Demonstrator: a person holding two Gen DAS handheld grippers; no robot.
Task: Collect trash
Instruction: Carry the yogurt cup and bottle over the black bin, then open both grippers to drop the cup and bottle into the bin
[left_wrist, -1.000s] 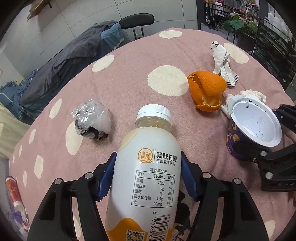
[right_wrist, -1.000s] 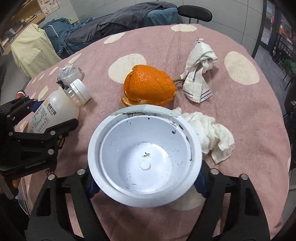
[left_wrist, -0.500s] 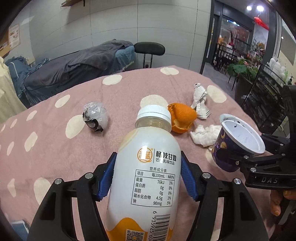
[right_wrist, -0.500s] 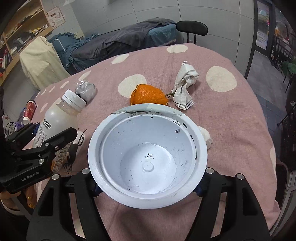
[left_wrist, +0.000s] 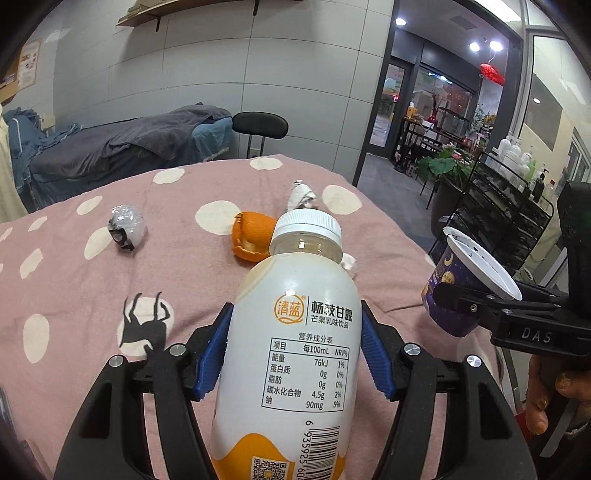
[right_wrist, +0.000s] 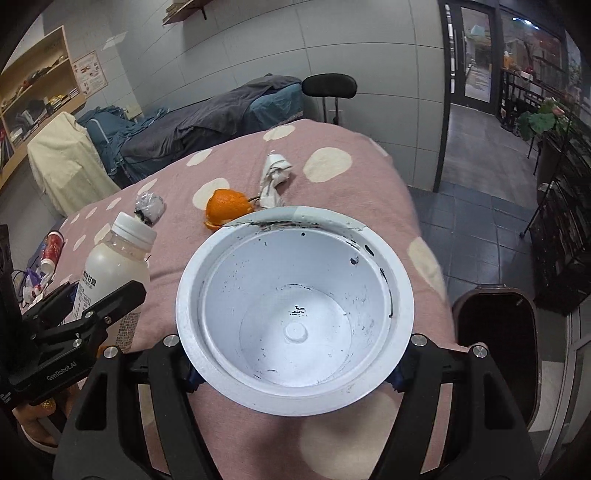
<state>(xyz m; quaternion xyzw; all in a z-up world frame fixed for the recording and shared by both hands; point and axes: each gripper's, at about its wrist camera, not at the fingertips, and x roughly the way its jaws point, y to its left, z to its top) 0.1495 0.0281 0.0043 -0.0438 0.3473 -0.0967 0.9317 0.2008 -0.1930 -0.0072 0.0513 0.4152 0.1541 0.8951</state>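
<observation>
My left gripper (left_wrist: 295, 354) is shut on a white drink bottle (left_wrist: 295, 354) with an orange label base and white cap, held above the pink dotted tablecloth (left_wrist: 74, 288). My right gripper (right_wrist: 293, 365) is shut on an empty purple cup with a white inside (right_wrist: 295, 314), also lifted; the cup shows in the left wrist view (left_wrist: 465, 280). The bottle shows in the right wrist view (right_wrist: 114, 273). On the table lie an orange peel (left_wrist: 251, 236), a crumpled white napkin (right_wrist: 273, 179), a clear plastic wrapper ball (left_wrist: 125, 227) and a tissue (left_wrist: 349, 263) mostly hidden behind the bottle.
A dark open trash bin (right_wrist: 495, 350) stands on the floor to the right of the table. A black chair (left_wrist: 260, 127) and a bed with grey covers (left_wrist: 122, 147) are behind the table. A black wire rack (left_wrist: 495, 218) stands at right.
Both grippers have risen and pulled back from the table with the bottle and the cup. The table items now look smaller and farther; the trash bin has come into the right wrist view.
</observation>
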